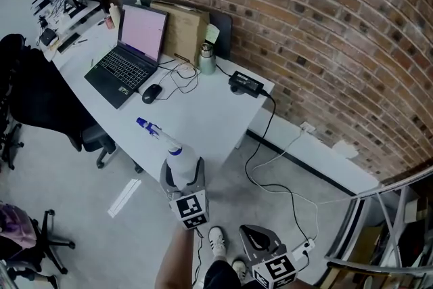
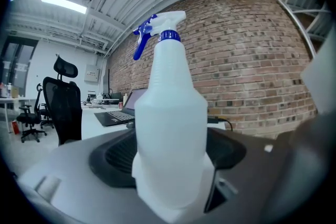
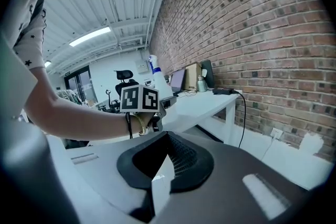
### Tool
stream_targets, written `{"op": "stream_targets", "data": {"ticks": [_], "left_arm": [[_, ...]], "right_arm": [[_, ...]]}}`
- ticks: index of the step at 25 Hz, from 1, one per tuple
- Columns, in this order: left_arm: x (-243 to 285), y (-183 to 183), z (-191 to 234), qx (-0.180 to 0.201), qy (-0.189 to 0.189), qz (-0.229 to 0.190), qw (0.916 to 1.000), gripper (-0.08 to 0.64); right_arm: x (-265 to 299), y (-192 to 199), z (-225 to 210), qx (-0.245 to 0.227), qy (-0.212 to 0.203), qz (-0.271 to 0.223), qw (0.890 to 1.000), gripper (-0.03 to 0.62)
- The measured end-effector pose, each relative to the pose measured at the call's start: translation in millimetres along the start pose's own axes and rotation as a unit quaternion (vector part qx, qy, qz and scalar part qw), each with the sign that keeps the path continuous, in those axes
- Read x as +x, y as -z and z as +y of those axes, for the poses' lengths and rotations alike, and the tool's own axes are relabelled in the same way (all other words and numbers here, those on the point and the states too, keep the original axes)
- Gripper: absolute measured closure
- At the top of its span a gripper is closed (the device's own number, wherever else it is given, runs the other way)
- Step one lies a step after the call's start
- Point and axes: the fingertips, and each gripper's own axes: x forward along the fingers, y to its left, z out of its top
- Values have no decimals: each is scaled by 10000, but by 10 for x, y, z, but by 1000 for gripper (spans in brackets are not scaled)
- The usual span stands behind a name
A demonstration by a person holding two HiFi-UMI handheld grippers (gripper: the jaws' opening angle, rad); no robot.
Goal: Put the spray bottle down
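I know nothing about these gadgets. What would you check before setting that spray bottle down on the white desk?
1. Grip: ok, the left gripper has its jaws shut on the spray bottle.
2. Bottle upright: ok in the left gripper view.
3. Bare landing spot on the desk: ok, near its front edge.
4. Mouse and laptop out of the way: ok, farther back.
5. Height above the desk: cannot tell.
6. Right gripper clear: ok, low, shut, empty.

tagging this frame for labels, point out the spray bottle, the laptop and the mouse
spray bottle (image 2: 170,128), left gripper view, middle of its white body
laptop (image 1: 123,68), head view, on its keyboard
mouse (image 1: 151,93), head view, on its top
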Motion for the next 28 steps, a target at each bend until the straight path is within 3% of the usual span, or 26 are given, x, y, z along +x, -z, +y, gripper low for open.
{"op": "stream_targets", "data": {"ticks": [9,15,17,20,23,28], "left_arm": [[-143,99,52,77,-67,194,9998,169],[-580,-124,43,-141,57,54,9999,176],[-832,-226,9,-185,116,77,9997,232],[-1306,-397,-26,-153,79,35,9998,421],[-1832,-563,-80,2,39,-98,9999,545],[-2554,-688,-213,-363,152,-6,9992,551]], "right_arm": [[-62,3,80,-93,-73,-57,9999,594],[-128,-118,221,-73,-186,-186,9996,594],[-173,-165,281,-89,-227,-259,9994,594],[-275,-260,373,-182,-281,-444,9985,594],[-404,-331,484,-261,-353,-614,9971,594],[-642,-418,672,-383,-460,-846,9946,594]]}}
